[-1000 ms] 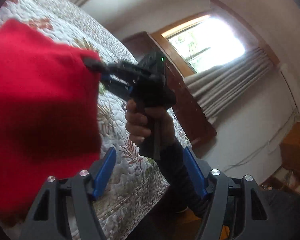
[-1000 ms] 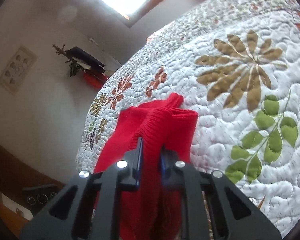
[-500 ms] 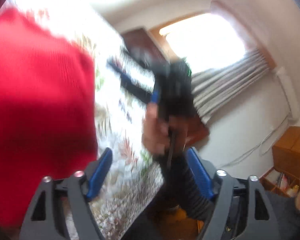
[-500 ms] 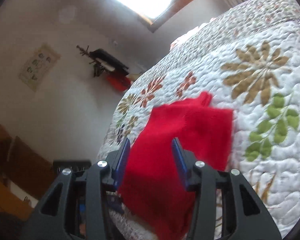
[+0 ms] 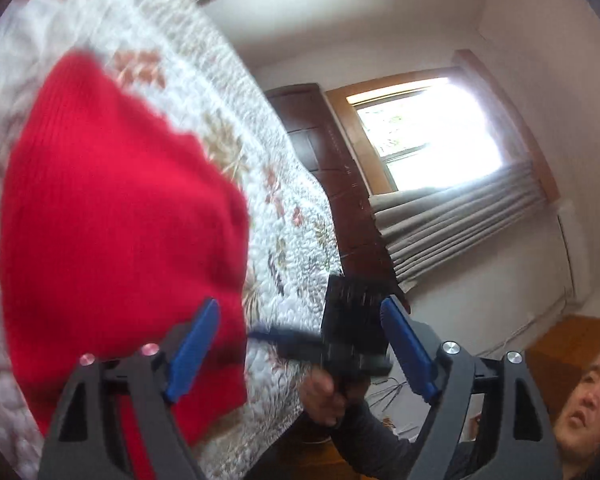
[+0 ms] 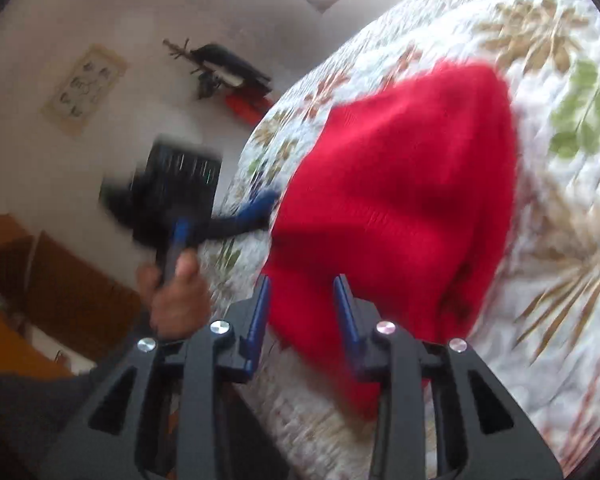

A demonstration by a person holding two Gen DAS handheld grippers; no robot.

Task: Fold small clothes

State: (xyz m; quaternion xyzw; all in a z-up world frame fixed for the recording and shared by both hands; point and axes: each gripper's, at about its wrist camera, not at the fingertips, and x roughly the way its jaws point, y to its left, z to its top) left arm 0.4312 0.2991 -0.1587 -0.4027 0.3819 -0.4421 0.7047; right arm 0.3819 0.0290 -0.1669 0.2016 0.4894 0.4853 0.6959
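Observation:
A red knit garment (image 5: 112, 220) (image 6: 400, 200) lies in a folded heap on the white floral quilt (image 5: 288, 248) (image 6: 560, 216), near the bed's edge. My left gripper (image 5: 300, 344) is open wide, with its left finger in front of the garment's near corner and nothing held. My right gripper (image 6: 303, 312) is open too. The garment's near edge shows between its blue fingers (image 6: 260, 312), which do not pinch it. Each gripper appears, blurred, in the other's view: the right one (image 5: 268, 334) and the left one (image 6: 260, 206), both just beside the garment's edge.
The bed's edge runs close under both grippers. A dark wooden cabinet (image 5: 340, 200), a bright window (image 5: 428, 136) and grey curtains (image 5: 460, 208) stand past the bed. A wall picture (image 6: 84, 88) and a coat rack (image 6: 224, 68) are on the other side. The person's hand (image 6: 176, 296) grips the left handle.
My right gripper, shut on the red garment a second ago, has opened and drawn back. The garment now lies loose on the quilt. Both grippers have swung lower, toward the bed's edge.

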